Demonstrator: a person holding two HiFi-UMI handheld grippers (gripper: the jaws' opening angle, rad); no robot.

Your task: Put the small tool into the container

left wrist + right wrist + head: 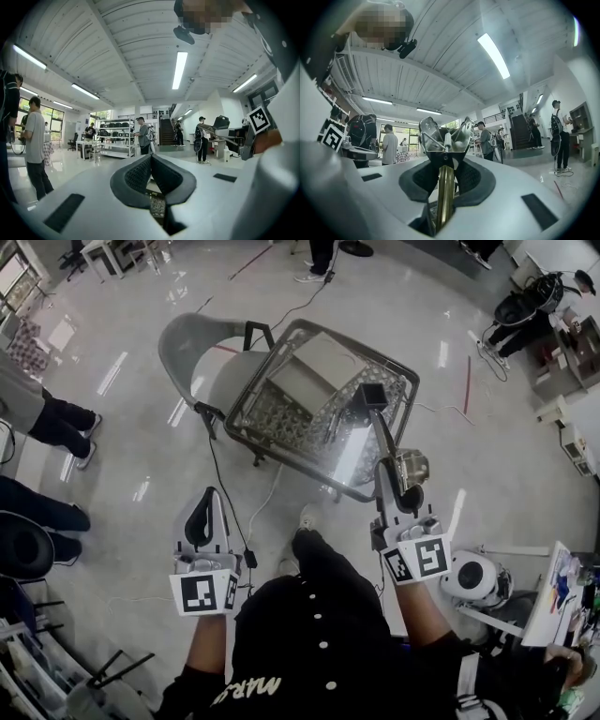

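My right gripper (397,486) (445,164) is shut on the small tool (445,137). The tool has a brass handle between the pads and a shiny metal spring-clamp head (411,468) sticking out past the fingertips. It hangs just short of the near right corner of the wire cart (281,442), which holds a grey box (314,371). A black rod with a square top (373,396) rises by that corner. My left gripper (208,498) (151,158) hovers over the floor, lower left of the cart. Its pads meet at the tip with nothing between them.
A grey chair (187,348) stands against the cart's far left side. A black cable (221,486) runs across the glossy floor below it. People stand at the left edge (56,423). A white round device (474,577) and a cluttered table edge (562,592) are at lower right.
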